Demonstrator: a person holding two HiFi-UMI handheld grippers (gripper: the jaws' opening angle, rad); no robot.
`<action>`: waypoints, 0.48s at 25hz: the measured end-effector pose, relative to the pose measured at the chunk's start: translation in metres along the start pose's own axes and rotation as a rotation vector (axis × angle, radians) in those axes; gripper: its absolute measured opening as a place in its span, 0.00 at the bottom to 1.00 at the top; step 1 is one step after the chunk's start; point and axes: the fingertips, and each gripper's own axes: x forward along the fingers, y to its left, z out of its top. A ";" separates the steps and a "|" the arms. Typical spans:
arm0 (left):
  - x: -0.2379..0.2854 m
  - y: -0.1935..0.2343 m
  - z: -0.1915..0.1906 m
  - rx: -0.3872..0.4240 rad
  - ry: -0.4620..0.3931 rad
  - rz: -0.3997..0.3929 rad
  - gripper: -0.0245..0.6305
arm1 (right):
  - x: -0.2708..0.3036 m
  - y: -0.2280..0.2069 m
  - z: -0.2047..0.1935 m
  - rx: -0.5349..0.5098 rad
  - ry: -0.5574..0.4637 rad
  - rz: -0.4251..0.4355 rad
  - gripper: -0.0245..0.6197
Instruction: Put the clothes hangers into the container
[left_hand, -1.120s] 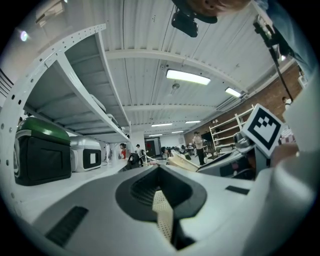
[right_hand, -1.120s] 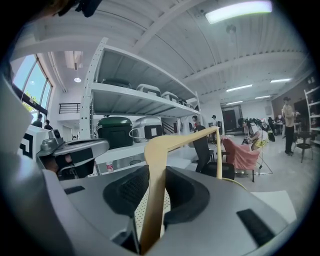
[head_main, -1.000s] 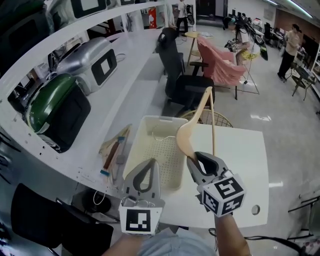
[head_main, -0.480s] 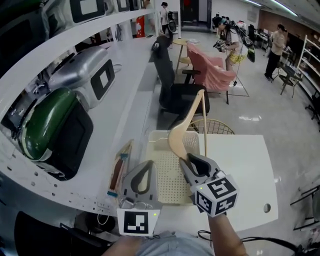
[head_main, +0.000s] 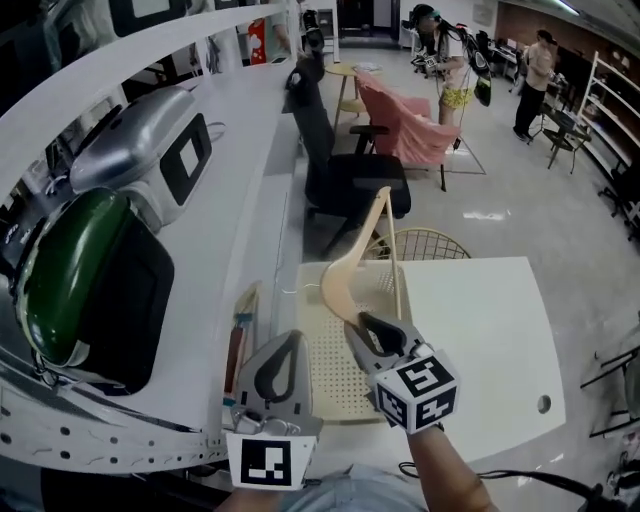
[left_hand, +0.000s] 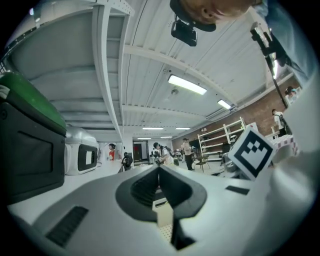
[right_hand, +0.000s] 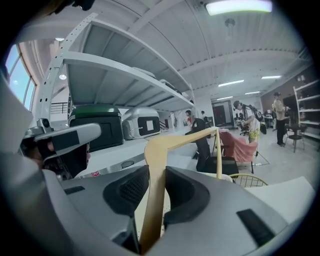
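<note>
Lighting: bright, even, from ceiling strip lights (left_hand: 187, 85); shadows soft. Fisheye bending, dark vignetted corners; nearest foreground blurred.

Left tongs (head_main: 291, 340) closed, empty, level; right tongs (head_main: 362, 324) clamp the hanger (head_main: 349, 276), tipped slightly down.

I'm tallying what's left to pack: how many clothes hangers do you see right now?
1 for certain: the wooden hanger clamped in the right gripper, held over the perforated container. More may lie hidden inside the container.
</note>
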 end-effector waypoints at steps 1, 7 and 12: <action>0.002 0.002 -0.003 -0.004 0.004 -0.004 0.06 | 0.005 -0.001 -0.005 0.006 0.009 -0.001 0.21; 0.012 0.010 -0.024 -0.013 0.055 -0.021 0.05 | 0.031 -0.008 -0.036 0.049 0.066 0.000 0.21; 0.016 0.017 -0.042 -0.020 0.103 -0.014 0.05 | 0.046 -0.012 -0.059 0.065 0.104 -0.006 0.21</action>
